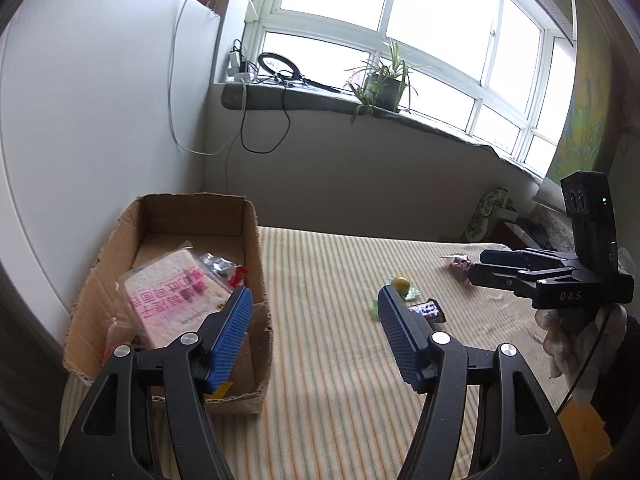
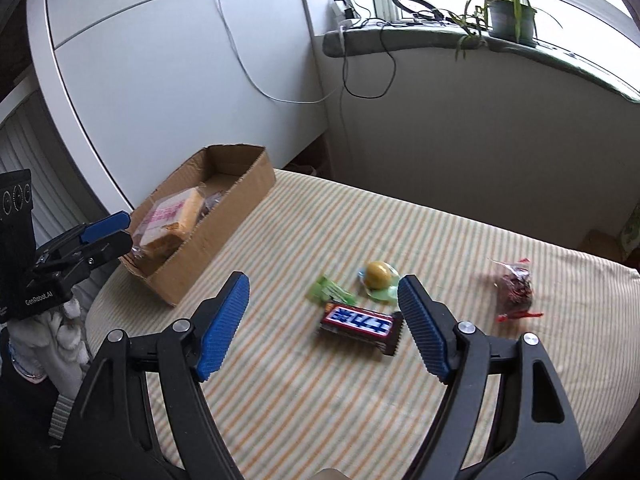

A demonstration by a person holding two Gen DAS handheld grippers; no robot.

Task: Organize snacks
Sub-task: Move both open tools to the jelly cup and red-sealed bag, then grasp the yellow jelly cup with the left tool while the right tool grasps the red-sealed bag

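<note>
Blue-padded right claw (image 2: 322,322) nearest in right wrist view, jaws apart, nothing between pads; hovers over striped table (image 2: 440,240) w/ chocolate bar (image 2: 360,326) just beyond the tips, slightly right of centre. Probably lined up that way for next pick, since bar lies flat and crosswise to the gap. Left claw (image 1: 314,332) likewise apart and empty, near edge of table, left pad overlapping the cardboard box (image 1: 256,240) in view, so likely just off the drop spot. Box at far left of table, open top, already holding pink-labelled bread pack (image 1: 172,296) plus some foil-wrapped bits; sits by the wall, presumably as the collecting bin. Still loose on table: bar, yellow round snack in clear wrapper (image 2: 378,276) just beyond it, green wrapper (image 2: 326,290) to its left, dark red bag (image 2: 514,292) well apart at right. Task approx half done by look of it. Bar wrapper slick, so grip across narrow side prob. safest.
</note>
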